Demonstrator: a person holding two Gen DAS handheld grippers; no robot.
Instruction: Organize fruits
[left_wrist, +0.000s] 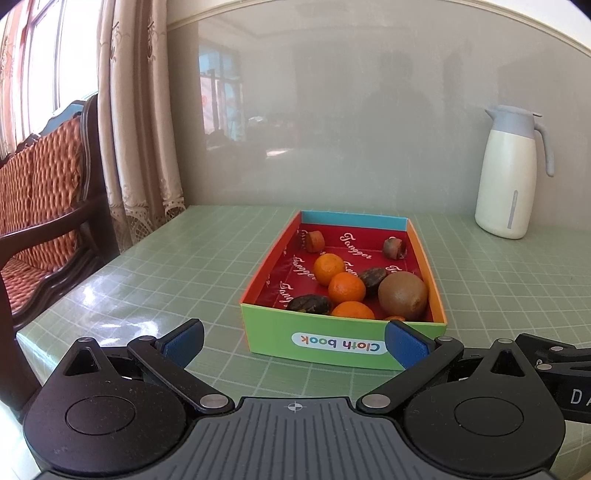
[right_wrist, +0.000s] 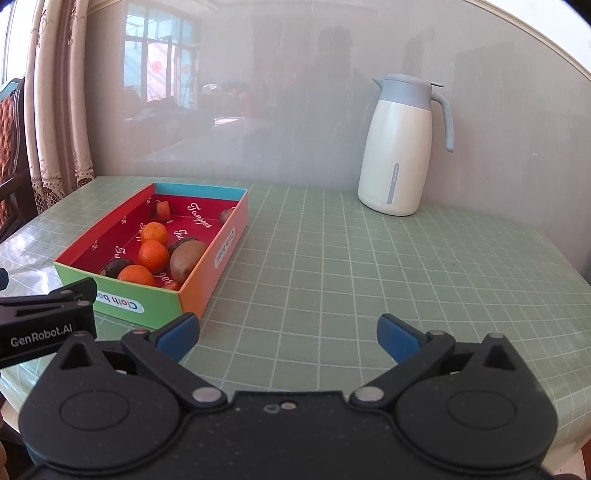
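A colourful cardboard box (left_wrist: 332, 341) (right_wrist: 207, 266) with a red lining lies on the green gridded table. Inside it are three oranges (left_wrist: 346, 288) (right_wrist: 153, 256), a brown kiwi (left_wrist: 403, 295) (right_wrist: 187, 259), and several small dark fruits (left_wrist: 309, 304). My left gripper (left_wrist: 293, 341) is open just in front of the box's near green wall, holding nothing. My right gripper (right_wrist: 287, 334) is open over bare table to the right of the box, also holding nothing. Part of the left gripper's body (right_wrist: 44, 325) shows at the left edge of the right wrist view.
A white and grey thermos jug (left_wrist: 508, 173) (right_wrist: 400, 147) stands at the back right against the glossy wall. A wooden chair (left_wrist: 44, 192) with an orange cushion and curtains (left_wrist: 136, 122) are off the table's left edge. The table (right_wrist: 369, 277) stretches open right of the box.
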